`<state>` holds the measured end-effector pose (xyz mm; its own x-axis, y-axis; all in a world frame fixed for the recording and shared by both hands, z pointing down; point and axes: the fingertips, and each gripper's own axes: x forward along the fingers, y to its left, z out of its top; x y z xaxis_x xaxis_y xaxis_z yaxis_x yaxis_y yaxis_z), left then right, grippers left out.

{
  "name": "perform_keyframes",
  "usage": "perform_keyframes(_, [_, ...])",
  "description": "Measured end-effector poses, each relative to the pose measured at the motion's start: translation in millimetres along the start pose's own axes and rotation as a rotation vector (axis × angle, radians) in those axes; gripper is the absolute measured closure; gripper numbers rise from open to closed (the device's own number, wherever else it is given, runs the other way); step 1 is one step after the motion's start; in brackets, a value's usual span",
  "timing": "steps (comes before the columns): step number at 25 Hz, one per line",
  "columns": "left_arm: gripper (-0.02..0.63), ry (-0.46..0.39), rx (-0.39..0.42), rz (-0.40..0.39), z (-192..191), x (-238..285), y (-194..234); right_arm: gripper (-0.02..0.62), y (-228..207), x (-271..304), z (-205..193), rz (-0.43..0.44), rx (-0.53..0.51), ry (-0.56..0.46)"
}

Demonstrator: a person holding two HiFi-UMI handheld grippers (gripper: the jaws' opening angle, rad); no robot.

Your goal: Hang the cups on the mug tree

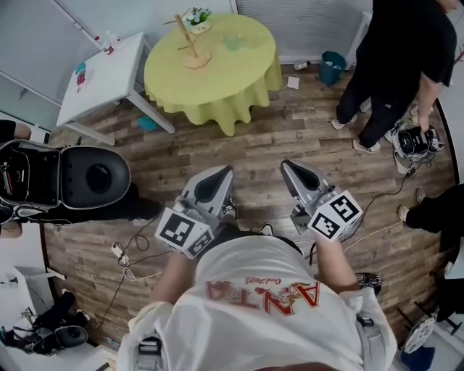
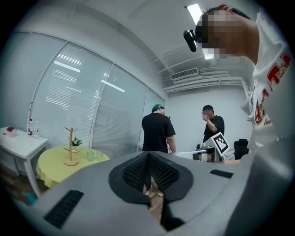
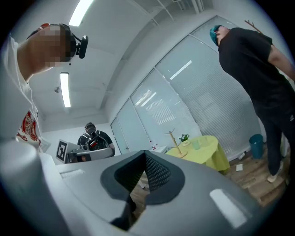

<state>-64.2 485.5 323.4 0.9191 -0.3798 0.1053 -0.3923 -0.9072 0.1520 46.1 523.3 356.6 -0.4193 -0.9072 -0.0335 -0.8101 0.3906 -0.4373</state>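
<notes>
A wooden mug tree (image 1: 190, 45) stands bare on a round table with a yellow-green cloth (image 1: 217, 87) at the far side of the room. Pale green cups (image 1: 232, 42) sit on the cloth beside it. My left gripper (image 1: 225, 173) and right gripper (image 1: 287, 166) are held close to my body over the wooden floor, well short of the table. Both are shut with nothing between their jaws. The left gripper view shows the mug tree (image 2: 70, 146) and cups (image 2: 90, 156) far off at the left. The right gripper view shows the mug tree (image 3: 175, 143) and a cup (image 3: 196, 145) in the distance.
A white side table (image 1: 101, 72) stands left of the round table, and a small potted plant (image 1: 196, 17) sits on the cloth. A black seat-like unit (image 1: 94, 175) is at my left, with cables (image 1: 129, 258) on the floor. A person in black (image 1: 395, 65) stands at the right near a teal bin (image 1: 333, 67).
</notes>
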Motion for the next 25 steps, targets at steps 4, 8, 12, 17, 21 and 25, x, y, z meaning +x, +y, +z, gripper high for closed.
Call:
perform_keyframes(4, [0.597,-0.016,-0.029,0.024,4,12,35,0.601,-14,31,1,0.004,0.003,0.029])
perform_keyframes(8, [0.597,-0.029,-0.039,0.022,9,28,75,0.601,-35,67,9,-0.02,-0.01,0.04])
perform_keyframes(12, [0.597,-0.038,-0.053,0.009,19,47,124,0.601,-52,112,20,-0.049,-0.028,0.037])
perform_keyframes(17, [0.597,-0.038,-0.07,-0.019,33,64,189,0.601,-72,177,26,-0.088,-0.015,0.055])
perform_keyframes(21, [0.597,-0.047,-0.081,-0.028,45,66,251,0.601,-75,239,31,-0.099,-0.021,0.065])
perform_keyframes(25, [0.597,-0.053,-0.076,-0.031,51,63,308,0.601,-80,294,29,-0.116,-0.03,0.073])
